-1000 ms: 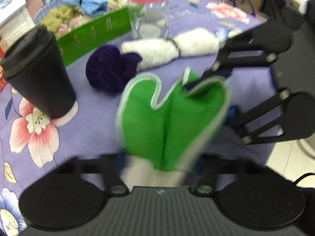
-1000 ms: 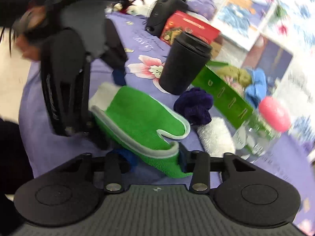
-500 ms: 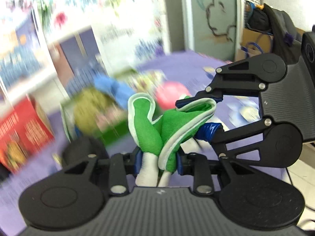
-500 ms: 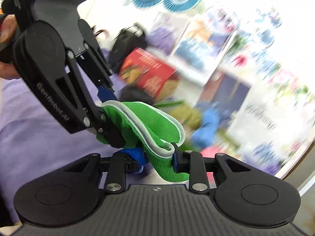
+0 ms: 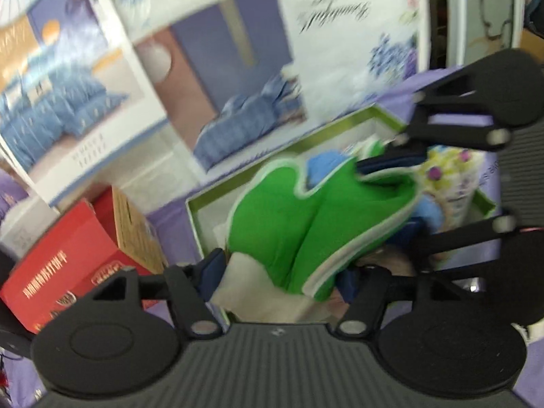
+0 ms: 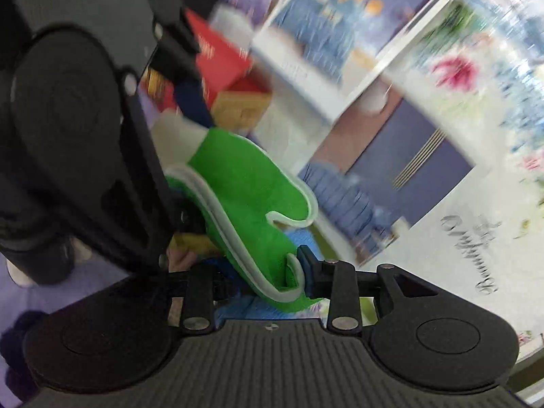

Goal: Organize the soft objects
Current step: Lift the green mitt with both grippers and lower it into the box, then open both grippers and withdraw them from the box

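Note:
A green mitten (image 5: 306,217) with pale trim and a white cuff hangs between both grippers above an open green box (image 5: 357,115). The white cuff lies between the fingers of my left gripper (image 5: 282,272); its jaws are opening and stand wide, no longer pinching the cuff. My right gripper (image 5: 391,183) comes in from the right and grips the mitten's far end. In the right wrist view the mitten (image 6: 244,176) has its trimmed edge pinched in my right gripper (image 6: 265,282), whose jaws are starting to open. My left gripper (image 6: 185,159) fills the left side there.
The box holds a blue soft item (image 5: 323,166) and a flowered cloth (image 5: 452,176). A red carton (image 5: 68,255) stands left of the box. Printed bedding packages (image 5: 238,85) rise like a wall right behind it. A purple tablecloth (image 5: 435,81) covers the table.
Both grippers have carried the mitten up from the table and across to above the green box. My left gripper's fingers have spread apart off the cuff.

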`<move>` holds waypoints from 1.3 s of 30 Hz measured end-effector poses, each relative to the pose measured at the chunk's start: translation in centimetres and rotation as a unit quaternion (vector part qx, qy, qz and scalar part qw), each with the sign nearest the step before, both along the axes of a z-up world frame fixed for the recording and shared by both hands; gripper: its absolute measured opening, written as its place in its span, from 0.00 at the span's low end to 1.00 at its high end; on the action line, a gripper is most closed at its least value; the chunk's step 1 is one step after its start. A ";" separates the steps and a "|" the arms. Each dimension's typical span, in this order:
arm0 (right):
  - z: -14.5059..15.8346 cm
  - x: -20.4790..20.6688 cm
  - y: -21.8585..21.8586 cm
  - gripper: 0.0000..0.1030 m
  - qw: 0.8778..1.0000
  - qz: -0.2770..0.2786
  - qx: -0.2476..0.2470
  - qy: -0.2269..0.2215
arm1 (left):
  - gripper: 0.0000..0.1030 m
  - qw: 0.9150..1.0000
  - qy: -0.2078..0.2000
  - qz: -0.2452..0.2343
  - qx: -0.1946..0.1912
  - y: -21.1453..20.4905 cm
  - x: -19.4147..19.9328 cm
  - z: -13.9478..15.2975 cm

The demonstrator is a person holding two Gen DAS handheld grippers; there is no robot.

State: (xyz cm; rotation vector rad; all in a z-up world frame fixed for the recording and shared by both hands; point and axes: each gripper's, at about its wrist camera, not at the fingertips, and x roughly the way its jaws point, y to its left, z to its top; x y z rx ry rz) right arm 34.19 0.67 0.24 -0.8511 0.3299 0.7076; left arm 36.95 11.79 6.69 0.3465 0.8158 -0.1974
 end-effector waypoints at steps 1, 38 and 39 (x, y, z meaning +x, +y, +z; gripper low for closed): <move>0.0 -0.2 -0.5 0.17 1.000 0.005 0.003 0.004 | 0.69 1.000 0.002 -0.002 -0.006 0.4 0.1 -0.2; 2.6 -9.3 -12.2 0.23 0.987 -0.098 0.126 -0.010 | 0.75 0.990 -0.055 -0.027 -0.127 0.8 -11.1 7.7; 2.6 -10.4 -12.6 0.23 0.986 -0.099 0.137 -0.010 | 0.75 0.990 -0.062 -0.025 -0.125 1.1 -12.5 8.0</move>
